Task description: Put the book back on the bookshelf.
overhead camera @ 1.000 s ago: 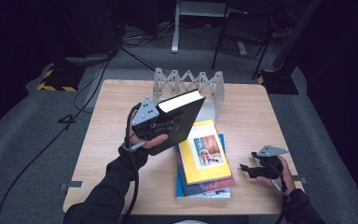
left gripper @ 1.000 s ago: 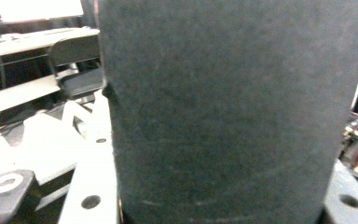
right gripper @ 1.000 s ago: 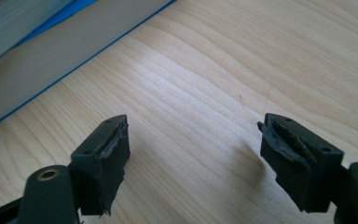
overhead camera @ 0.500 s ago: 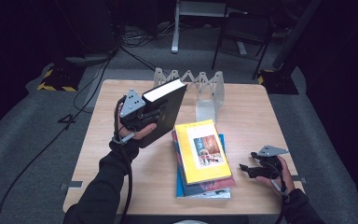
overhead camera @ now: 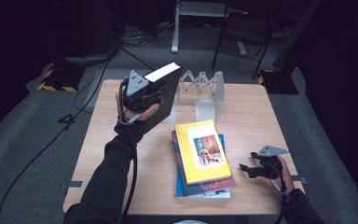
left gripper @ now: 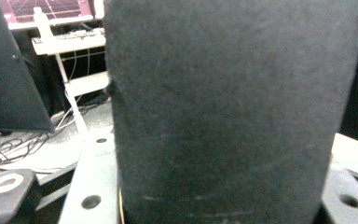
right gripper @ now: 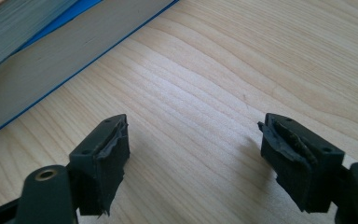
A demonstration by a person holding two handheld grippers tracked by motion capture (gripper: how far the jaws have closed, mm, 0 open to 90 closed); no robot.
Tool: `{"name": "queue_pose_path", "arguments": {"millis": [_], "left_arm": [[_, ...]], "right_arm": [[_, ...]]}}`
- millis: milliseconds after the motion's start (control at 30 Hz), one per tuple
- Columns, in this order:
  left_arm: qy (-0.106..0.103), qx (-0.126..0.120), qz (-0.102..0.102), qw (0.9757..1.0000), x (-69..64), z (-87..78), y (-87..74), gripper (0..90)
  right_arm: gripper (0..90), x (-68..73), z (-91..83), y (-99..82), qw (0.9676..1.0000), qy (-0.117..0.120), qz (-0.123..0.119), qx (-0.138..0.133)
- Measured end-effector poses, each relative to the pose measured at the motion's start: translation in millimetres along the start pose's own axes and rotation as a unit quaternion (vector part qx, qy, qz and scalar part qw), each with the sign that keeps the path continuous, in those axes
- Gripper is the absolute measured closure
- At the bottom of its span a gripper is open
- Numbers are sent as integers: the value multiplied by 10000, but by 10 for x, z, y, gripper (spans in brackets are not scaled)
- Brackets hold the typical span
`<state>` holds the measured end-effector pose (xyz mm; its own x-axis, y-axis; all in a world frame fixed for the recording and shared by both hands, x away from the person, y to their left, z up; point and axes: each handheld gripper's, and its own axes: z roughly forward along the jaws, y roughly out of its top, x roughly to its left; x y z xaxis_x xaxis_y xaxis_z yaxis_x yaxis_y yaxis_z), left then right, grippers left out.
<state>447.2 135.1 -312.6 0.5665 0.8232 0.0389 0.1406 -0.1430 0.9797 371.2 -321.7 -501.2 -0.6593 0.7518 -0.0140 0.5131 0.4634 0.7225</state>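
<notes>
Nearest thing in the scene is the right gripper (overhead camera: 248, 169), parked low at the near right corner of the table (overhead camera: 261, 112), pointing left toward the book pile with the hand wrapped around its back. Its jaws are spread wide with nothing but bare wood between them, and in the right gripper view the fingertips (right gripper: 106, 154) sit just off the tabletop.

Just left of it is the stack of books (overhead camera: 203, 161). I count three lying flat: a yellow one on top, a reddish one under it, a blue one at the bottom.

Further back on the left, the left forearm reaches up the table with the left gripper (overhead camera: 154, 94) raised off the surface, pinching a fourth book, the black book (overhead camera: 163, 93). It's held nearly upright and tilted, white page edge on top, and its dark cover sits right in front of the left gripper view's camera.

At the far side stands one white accordion-style rack (overhead camera: 205, 88), just right of the black book.
</notes>
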Motion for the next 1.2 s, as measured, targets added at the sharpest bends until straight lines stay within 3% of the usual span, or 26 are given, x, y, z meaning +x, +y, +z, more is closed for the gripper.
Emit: {"name": "queue_pose_path", "arguments": {"millis": [167,300,500,667,767,1033,1200], "left_arm": [[230,129,-91,9996,34,175,-13,517],[486,159,-305,9982,53,279,-59,517],[821,179,-296,9960,68,407,-94,517],[971,218,-354,9944,92,490,-146,517],[996,249,-478,9936,126,549,-198,517],[1066,338,-517,9924,121,675,-350,517],[1031,376,-738,9912,149,706,-516,517]], "right_arm": [[234,1,-1,-2,10000,0,-5,-7],[239,1,-2,-4,10000,4,-4,-13],[240,5,0,-2,10000,20,-15,-16],[239,5,0,-4,10000,31,-25,-24],[240,8,2,-4,10000,37,-31,-32],[239,12,5,-4,10000,55,-52,-46],[239,14,6,-5,9999,65,-62,-49]]}}
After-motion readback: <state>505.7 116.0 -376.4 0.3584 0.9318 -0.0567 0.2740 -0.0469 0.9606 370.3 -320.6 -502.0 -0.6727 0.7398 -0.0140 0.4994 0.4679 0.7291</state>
